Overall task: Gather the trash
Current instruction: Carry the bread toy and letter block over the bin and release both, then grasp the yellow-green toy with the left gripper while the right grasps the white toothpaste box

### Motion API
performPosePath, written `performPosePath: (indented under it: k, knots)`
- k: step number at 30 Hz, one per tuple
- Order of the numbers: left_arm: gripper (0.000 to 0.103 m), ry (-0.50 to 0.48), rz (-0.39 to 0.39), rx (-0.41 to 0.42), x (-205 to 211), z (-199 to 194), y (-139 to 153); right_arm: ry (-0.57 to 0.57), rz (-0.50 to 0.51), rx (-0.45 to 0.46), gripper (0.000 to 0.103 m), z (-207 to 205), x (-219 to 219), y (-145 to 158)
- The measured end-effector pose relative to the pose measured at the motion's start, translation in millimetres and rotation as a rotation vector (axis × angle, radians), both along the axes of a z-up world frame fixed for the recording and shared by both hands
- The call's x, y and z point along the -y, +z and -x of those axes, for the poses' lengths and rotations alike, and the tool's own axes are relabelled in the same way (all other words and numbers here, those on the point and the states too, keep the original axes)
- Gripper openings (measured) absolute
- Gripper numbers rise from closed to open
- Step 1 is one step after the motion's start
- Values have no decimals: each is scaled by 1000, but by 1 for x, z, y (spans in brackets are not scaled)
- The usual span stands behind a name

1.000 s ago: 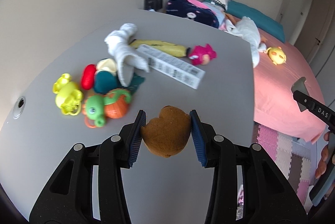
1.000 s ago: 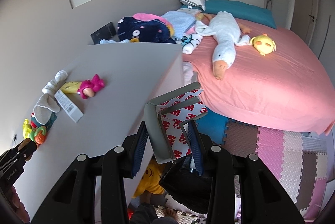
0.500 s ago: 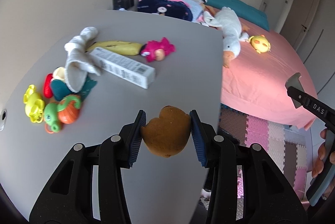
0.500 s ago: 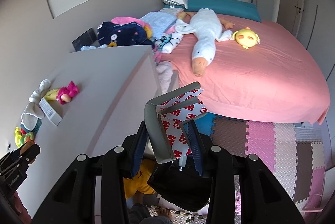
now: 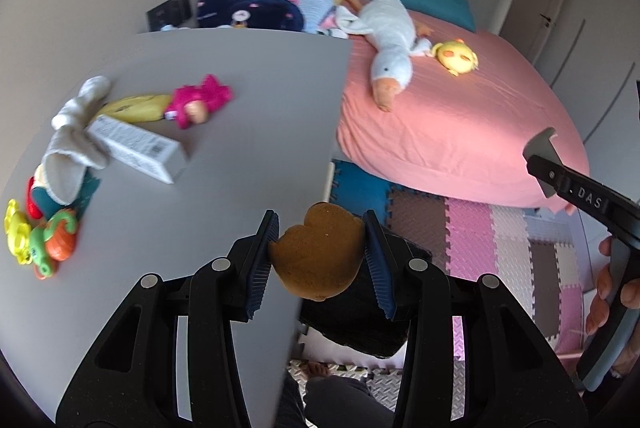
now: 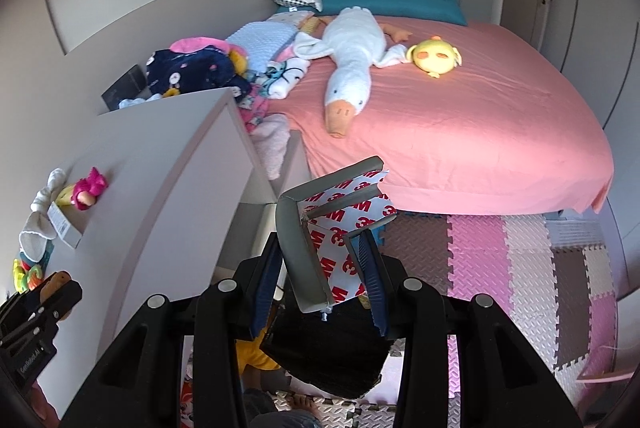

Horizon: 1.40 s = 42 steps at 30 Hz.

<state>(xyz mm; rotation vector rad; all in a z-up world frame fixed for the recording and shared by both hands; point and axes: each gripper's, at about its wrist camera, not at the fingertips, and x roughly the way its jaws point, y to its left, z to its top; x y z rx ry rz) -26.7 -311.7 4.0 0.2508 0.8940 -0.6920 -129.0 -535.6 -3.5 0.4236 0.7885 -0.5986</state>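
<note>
Both loads look bound for the dark bag (image 5: 360,332) below the grey tabletop (image 5: 224,131) edge. The left gripper (image 5: 320,256) has its fingers part-closed on a brown, rounded, bitten-looking lump (image 5: 318,256); the right gripper (image 6: 320,268) pinches a grey foam strip with red-printed white backing paper (image 6: 320,252). Bring each squarely over the bag's mouth before letting go, one at a time. The mouth is hidden behind the fingers, and the bag's depth is unclear.

**Bench left, bed right, mats between**

Grey bench (image 5: 224,75) sits left of pink-sheeted bed (image 5: 460,123). White plush goose (image 5: 390,43) lies on bed, round yellow plush (image 5: 456,56) to its right. White printed carton (image 5: 136,147) on bench, pink-haired doll (image 5: 196,101) behind it. Foam puzzle floor mats (image 6: 520,260) before bed.
</note>
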Motion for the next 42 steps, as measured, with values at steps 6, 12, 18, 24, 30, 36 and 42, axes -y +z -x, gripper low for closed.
performPosePath:
  k: [6, 12, 18, 24, 30, 36, 42]
  knots:
    - [43, -65, -25, -16, 27, 10, -9, -30, -12, -15, 41, 3, 15, -6]
    - [97, -90, -69, -2, 48, 15, -15, -52, 28, -44, 74, -1, 20, -7]
    - [97, -102, -93, 30, 51, 15, -14, -71, 24, -34, 75, 1, 24, -7]
    - [97, -78, -88, 44, 38, 10, -11, -55, 14, -29, 75, -5, 16, -9]
    - [97, -40, -80, 45, 18, 1, -9, -12, 16, -24, 75, -18, -1, -9]
    - [97, 14, -74, 59, -8, -11, -5, 53, 27, -7, 75, -36, -27, -4]
    - [97, 77, -72, 66, -40, -25, -2, 115, 35, 1, 75, -55, -54, -1]
